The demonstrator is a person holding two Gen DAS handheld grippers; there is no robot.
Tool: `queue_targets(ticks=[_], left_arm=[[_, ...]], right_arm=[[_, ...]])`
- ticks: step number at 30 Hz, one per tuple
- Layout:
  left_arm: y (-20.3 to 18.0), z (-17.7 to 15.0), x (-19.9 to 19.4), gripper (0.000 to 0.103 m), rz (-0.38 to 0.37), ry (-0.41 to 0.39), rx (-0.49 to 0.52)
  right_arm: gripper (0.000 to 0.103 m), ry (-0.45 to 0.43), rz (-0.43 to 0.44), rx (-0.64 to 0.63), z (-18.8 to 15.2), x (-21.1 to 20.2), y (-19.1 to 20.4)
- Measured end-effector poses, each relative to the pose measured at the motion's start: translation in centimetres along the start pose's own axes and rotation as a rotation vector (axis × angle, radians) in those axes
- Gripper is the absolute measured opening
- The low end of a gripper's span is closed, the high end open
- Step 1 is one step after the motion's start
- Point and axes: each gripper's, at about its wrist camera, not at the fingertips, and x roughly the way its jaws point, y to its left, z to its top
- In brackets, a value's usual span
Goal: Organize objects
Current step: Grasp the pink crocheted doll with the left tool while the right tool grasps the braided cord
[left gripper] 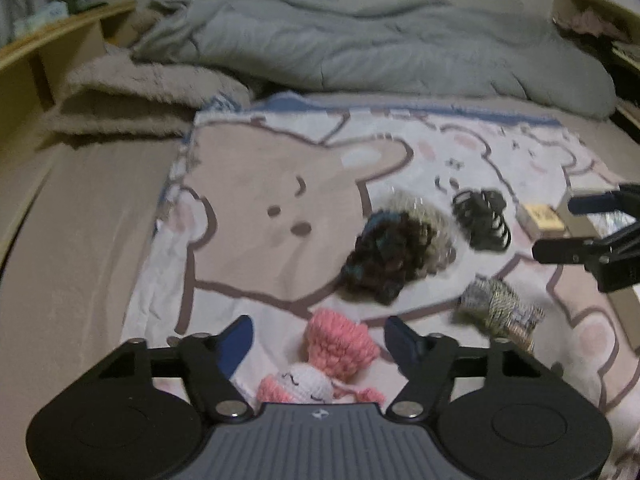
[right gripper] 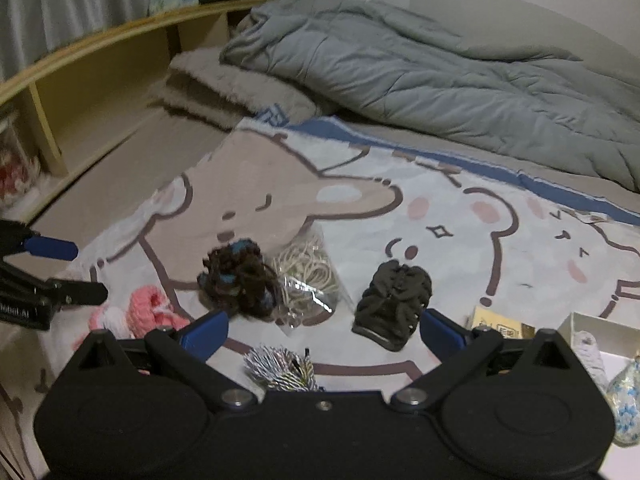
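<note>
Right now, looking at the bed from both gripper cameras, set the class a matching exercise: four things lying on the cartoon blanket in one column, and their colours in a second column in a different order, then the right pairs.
Things
1. crochet doll
2. hair claw
3. yarn bundle
4. bag of elastic bands

Colours
A. clear with beige contents
B. pink and white
C. dark brown with teal flecks
D. black

Pairs: 1-B, 2-D, 3-C, 4-A
</note>
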Motion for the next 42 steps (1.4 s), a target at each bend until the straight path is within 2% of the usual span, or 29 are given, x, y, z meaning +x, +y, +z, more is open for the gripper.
queue_targets(ticks=[4,8,9,11,13,17,22,24,30,32,40,42], left_arm=[[0.6,-0.5,1.8,0.051,-0.055,0.078,0.034],[0.5,-1.0,3.3,0.035,-0.066,0.141,0.088],[0.5,-1.0,3.6,0.034,-0.069,0.151,0.102],[0.5,-1.0,4.0,0.034,-0.065,0.157,0.128],[0.6,-0.8,4.3,0.034,-0.071,0.153,0.123],[0.5,-0.7,5.1,0.035,-0.073,0.16,0.158],[-0.3,-1.0,5.5,0.039,-0.094,0.161,0.258],[-0.5,-1.2,5.8,0.039,-0.08,0.175,0.294],[-0.5,-0.9,7.0,0.04,-0.081,0.215,0.308],[-0.9,-0.8,7.5,0.04,-0.084,0.229,0.323],[-2.4,-1.0,9.5,0.044,-0.058,0.294,0.4],[-2.5,-0.9,9.7,0.042,-0.053,0.3,0.395]], right_arm=[[0.103,0.065,0.006,-0.013,-0.3,1.6,-0.4],[0.103,0.134,0.0,-0.036,-0.8,3.1,-0.8],[0.103,0.143,0.001,-0.055,-0.9,3.3,-0.9],[0.1,0.161,0.009,-0.087,-1.2,3.8,-0.9],[0.091,0.178,0.034,-0.113,-1.4,4.2,-0.8],[0.082,0.237,0.067,-0.165,-1.8,5.3,-0.1],[0.076,0.285,0.096,-0.235,-2.4,6.5,1.2],[0.074,0.303,0.105,-0.265,-2.6,6.8,1.7],[0.064,0.353,0.136,-0.36,-3.1,7.8,2.7],[0.059,0.368,0.14,-0.367,-3.3,8.2,2.8],[0.057,0.395,0.145,-0.346,-3.0,9.4,2.7],[0.051,0.396,0.142,-0.333,-2.9,9.5,2.7]])
